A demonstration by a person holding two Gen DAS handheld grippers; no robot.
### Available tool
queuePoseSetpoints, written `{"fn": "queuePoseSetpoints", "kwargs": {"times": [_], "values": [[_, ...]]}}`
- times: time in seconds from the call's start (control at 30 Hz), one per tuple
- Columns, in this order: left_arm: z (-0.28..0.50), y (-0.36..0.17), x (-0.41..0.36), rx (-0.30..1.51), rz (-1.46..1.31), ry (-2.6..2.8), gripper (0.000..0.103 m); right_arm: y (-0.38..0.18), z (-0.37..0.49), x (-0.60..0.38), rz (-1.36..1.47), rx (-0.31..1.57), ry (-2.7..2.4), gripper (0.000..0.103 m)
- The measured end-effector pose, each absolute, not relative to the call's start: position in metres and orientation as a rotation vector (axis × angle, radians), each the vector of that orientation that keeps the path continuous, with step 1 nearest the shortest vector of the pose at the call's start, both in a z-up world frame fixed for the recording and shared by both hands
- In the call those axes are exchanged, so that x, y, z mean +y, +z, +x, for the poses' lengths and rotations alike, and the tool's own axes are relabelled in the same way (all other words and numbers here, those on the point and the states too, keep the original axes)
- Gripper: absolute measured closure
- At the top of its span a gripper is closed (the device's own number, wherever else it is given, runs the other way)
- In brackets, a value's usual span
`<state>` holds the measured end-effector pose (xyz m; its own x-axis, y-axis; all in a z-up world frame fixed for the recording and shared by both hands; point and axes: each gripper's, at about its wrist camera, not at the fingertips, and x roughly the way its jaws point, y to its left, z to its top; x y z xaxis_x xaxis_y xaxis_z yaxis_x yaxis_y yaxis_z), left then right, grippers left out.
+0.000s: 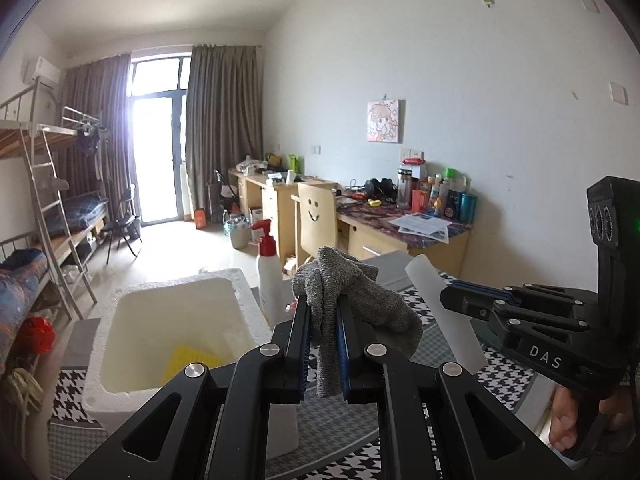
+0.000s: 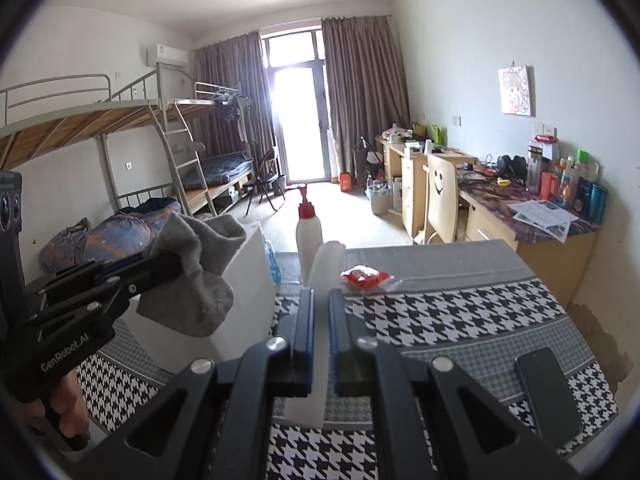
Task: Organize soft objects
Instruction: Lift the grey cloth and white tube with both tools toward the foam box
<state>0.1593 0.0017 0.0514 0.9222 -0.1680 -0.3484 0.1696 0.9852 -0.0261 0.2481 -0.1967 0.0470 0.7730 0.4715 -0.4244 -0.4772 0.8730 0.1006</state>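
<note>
In the left wrist view my left gripper (image 1: 322, 304) is shut on a grey knitted sock (image 1: 376, 304), which bunches above the fingers and hangs to the right. It hovers by the near right corner of a white foam box (image 1: 104, 352). A yellow item (image 1: 192, 360) lies inside the box. My right gripper (image 1: 444, 300) reaches in from the right, shut on a white translucent strip (image 1: 424, 276). The right wrist view shows that strip (image 2: 306, 400) running between the shut fingers of the right gripper (image 2: 319, 300). To its left, the left gripper (image 2: 176, 264) carries the sock (image 2: 192, 292) beside the foam box (image 2: 248, 280).
A houndstooth cloth covers the table (image 2: 460, 320). On it stand a white bottle with a red pump (image 2: 308, 232), a red packet in clear wrap (image 2: 364, 278) and a dark phone (image 2: 548, 396) near the right edge. Desks, a chair and bunk beds lie beyond.
</note>
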Motion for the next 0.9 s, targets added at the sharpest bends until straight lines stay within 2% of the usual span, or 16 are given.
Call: {"fn": "queuePoseSetpoints", "kwargs": {"times": [0.9], "values": [[0.161, 0.065, 0.048, 0.305, -0.028, 0.029, 0.091, 0.063, 0.263, -0.147, -0.051, 0.424, 0.657, 0.094]]}}
